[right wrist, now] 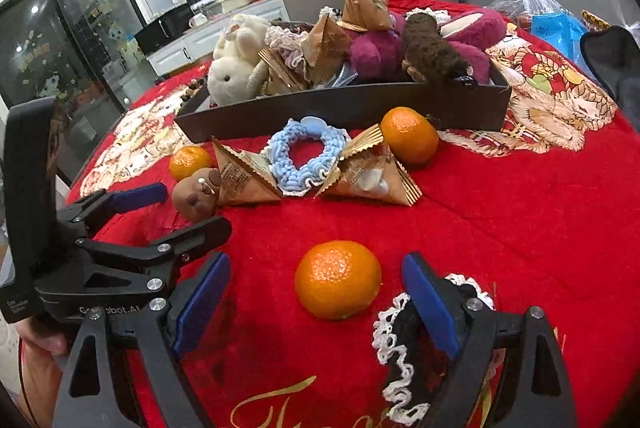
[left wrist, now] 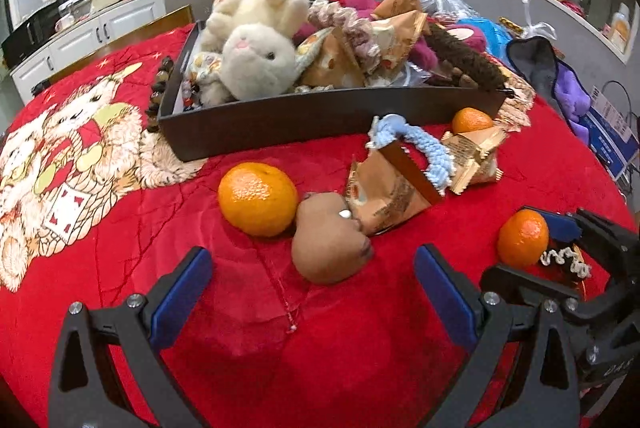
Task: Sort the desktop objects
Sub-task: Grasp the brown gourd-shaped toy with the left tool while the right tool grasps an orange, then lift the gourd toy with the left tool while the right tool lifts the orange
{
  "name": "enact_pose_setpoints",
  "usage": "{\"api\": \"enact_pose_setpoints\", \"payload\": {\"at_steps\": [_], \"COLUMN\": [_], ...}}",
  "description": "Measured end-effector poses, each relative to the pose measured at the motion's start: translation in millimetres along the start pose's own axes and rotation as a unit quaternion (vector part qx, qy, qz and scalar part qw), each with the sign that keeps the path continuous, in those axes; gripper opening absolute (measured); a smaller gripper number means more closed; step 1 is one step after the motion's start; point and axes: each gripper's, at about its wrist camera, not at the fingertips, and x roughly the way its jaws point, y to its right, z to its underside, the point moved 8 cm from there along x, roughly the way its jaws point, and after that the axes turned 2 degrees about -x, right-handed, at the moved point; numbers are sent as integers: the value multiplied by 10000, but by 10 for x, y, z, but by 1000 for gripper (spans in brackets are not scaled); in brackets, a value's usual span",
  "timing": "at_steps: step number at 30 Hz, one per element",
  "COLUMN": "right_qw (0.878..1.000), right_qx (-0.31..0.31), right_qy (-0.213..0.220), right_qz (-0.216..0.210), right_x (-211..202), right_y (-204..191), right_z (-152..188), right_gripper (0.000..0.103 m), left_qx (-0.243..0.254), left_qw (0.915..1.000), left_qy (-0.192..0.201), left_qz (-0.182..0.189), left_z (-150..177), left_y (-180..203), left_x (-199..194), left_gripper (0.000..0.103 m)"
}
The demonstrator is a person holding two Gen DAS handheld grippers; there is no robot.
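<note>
The right gripper (right wrist: 316,304) hangs with its blue pads spread wide and nothing between them; the nearest mandarin (right wrist: 338,286) sits on the red cloth (right wrist: 520,228) just ahead of the gap, at twelve o'clock from the fingertips, touching neither pad. To take it well, the jaws should come down either side of the fruit's widest part, centred, and close gently so the skin is not bruised. The right pad must also stay clear of the black-and-white crocheted scrunchie (right wrist: 404,352) lying under it at about four o'clock, or the yarn will be caught up too.

The left gripper (left wrist: 312,292) is likewise spread and empty. A brown plush toy (left wrist: 330,240) lies just ahead of its gap at twelve o'clock, with a larger mandarin (left wrist: 258,197) touching it at eleven.

Further out, at twelve to one o'clock, lie two gold snack packets (right wrist: 368,171) and a blue scrunchie (right wrist: 306,157). Beyond them stands the dark tray (right wrist: 340,107), already piled with soft toys and packets, probably where things are being sorted.
</note>
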Motion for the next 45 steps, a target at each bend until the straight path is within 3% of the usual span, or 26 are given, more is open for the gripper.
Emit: {"api": "enact_pose_setpoints", "payload": {"at_steps": [9,10,15,19,21,45], "right_qw": [9999,9999,9990,9990,9993,9997], "right_qx": [-64,-59,-95,-88,-89,-69], "right_qy": [57,64,83,101,111,190], "right_qz": [55,66,427,422,348,111], "right_x": [38,27,9,-11,-22,-76], "right_y": [2,13,72,99,93,64], "right_z": [-5,0,11,10,12,40], "right_gripper": [87,86,56,44,39,39], "left_qx": [12,57,65,-67,-104,-240], "left_qw": [9991,9992,9993,9994,9994,9985], "left_qy": [-88,-67,112,192,204,427], "left_qz": [-417,-402,-363,-287,-264,-252], "left_z": [30,34,49,77,100,177], "left_y": [-61,-41,-24,-54,-53,-50], "left_x": [50,39,-50,-122,-149,-401], "left_gripper": [96,90,57,35,33,33]}}
